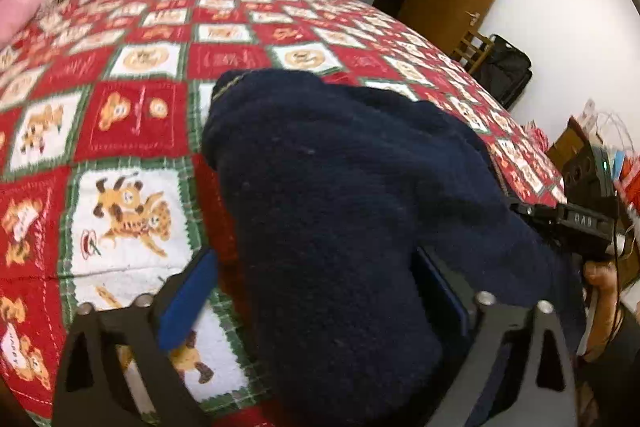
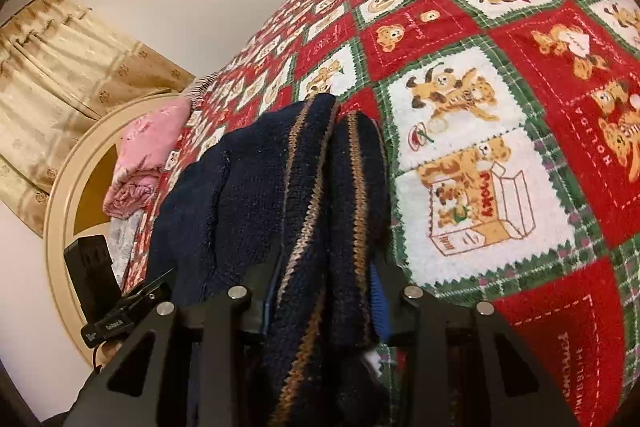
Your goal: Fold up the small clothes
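Bunching thick, the navy knit garment (image 2: 304, 187) shows tan striped edging

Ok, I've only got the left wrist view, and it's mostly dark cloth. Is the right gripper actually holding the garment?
Observer: Yes, the right gripper has its jaws closed on a bunched fold of the navy garment.
Operator: Which part of it?
Observer: A knitted edge with tan stripes running along its length.
Operator: What's beyond it on that side?
Observer: A rounded cream headboard, with a crumpled pink cloth lying in front of it.
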`<state>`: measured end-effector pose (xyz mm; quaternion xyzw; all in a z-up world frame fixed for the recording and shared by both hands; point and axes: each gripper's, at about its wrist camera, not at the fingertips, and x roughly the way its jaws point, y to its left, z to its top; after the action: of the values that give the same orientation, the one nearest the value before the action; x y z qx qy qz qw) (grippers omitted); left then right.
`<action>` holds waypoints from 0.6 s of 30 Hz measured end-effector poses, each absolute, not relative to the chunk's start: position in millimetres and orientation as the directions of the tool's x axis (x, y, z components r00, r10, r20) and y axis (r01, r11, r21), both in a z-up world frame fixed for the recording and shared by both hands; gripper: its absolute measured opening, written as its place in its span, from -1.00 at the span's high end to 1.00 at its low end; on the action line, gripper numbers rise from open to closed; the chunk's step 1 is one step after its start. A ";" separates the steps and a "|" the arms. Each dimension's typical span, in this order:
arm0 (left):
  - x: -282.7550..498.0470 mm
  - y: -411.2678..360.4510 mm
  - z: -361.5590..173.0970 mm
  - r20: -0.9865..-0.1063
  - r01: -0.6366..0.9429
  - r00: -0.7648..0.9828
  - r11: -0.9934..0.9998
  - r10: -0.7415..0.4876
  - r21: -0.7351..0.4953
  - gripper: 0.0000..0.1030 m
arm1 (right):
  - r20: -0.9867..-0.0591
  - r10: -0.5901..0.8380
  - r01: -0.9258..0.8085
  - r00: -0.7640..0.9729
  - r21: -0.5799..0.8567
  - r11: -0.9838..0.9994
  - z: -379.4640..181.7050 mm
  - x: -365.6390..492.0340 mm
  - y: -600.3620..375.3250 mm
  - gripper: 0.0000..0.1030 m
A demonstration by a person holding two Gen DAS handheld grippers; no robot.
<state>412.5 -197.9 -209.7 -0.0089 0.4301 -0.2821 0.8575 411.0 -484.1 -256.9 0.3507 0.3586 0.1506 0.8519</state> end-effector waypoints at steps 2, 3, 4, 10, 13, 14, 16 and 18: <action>408.0 -203.1 -207.1 -0.725 0.497 0.496 0.841 -0.479 -0.215 -0.74 | -0.511 0.498 -0.010 0.700 0.691 0.723 -255.9 411.4 -480.5 0.26; 408.5 -204.2 -207.0 -0.724 0.501 0.499 0.840 -0.477 -0.208 -0.73 | -0.508 0.497 -0.013 0.703 0.690 0.724 -256.0 411.3 -480.0 0.26; 410.2 -205.0 -207.2 -0.723 0.501 0.499 0.840 -0.477 -0.208 -0.73 | -0.504 0.497 -0.017 0.707 0.690 0.724 -256.4 411.2 -479.7 0.26; 415.6 -205.8 -210.3 -0.724 0.500 0.480 0.833 -0.495 -0.238 -0.73 | -0.521 0.457 -0.021 0.721 0.643 0.766 -251.3 413.5 -468.9 0.27; 412.3 -209.5 -208.6 -0.723 0.510 0.488 0.832 -0.489 -0.219 -0.64 | -0.526 0.458 -0.015 0.716 0.644 0.765 -250.4 415.0 -470.0 0.36; 411.2 -210.6 -207.7 -0.723 0.515 0.488 0.830 -0.489 -0.214 -0.58 | -0.530 0.454 -0.012 0.716 0.640 0.768 -249.4 414.7 -469.6 0.42; 409.3 -211.2 -206.2 -0.723 0.522 0.486 0.826 -0.492 -0.212 -0.44 | -0.546 0.438 0.011 0.714 0.634 0.773 -245.4 415.6 -464.7 0.48; 406.7 -212.0 -202.6 -0.720 0.526 0.493 0.827 -0.488 -0.200 -0.17 | -0.551 0.421 0.025 0.720 0.627 0.778 -242.4 414.7 -461.3 0.52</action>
<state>406.7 -212.0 -202.6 0.0229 0.4089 -0.2935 0.8638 414.7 -461.3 -242.4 0.3129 0.3564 0.1134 0.8730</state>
